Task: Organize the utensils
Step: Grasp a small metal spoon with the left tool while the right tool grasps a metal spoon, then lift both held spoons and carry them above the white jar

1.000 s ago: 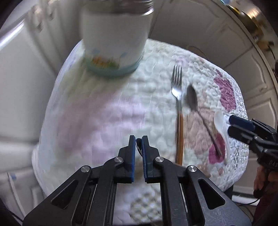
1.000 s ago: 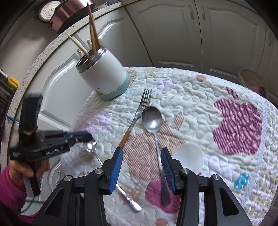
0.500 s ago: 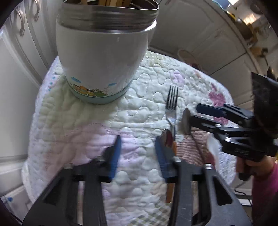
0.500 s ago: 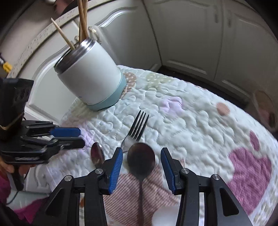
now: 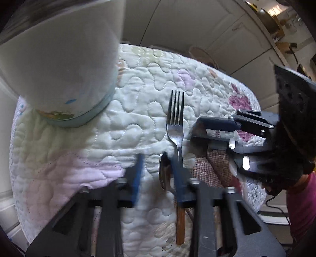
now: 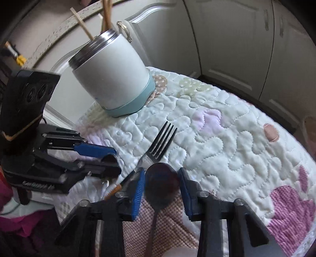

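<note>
A white holder with a pale green base (image 6: 116,79) stands at the back of the quilted table and holds chopsticks (image 6: 105,15); it fills the upper left of the left wrist view (image 5: 59,65). A fork with a wooden handle (image 5: 175,126) lies on the quilt, also seen from the right (image 6: 162,142). A large metal spoon (image 6: 161,187) lies between the jaws of my open right gripper (image 6: 162,189). My left gripper (image 5: 156,174) is open and low over the quilt, with a small spoon's bowl (image 5: 165,174) beside its right finger.
The table is covered by a white quilt with pink and purple patches (image 6: 227,138). White cabinet doors (image 6: 227,39) stand close behind. The right gripper shows in the left wrist view (image 5: 246,136), and the left gripper in the right wrist view (image 6: 83,156).
My left gripper opened, letting go of the small spoon, and moved closer to the holder. My right gripper moved forward along the large spoon, so its bowl now sits between the fingers.
</note>
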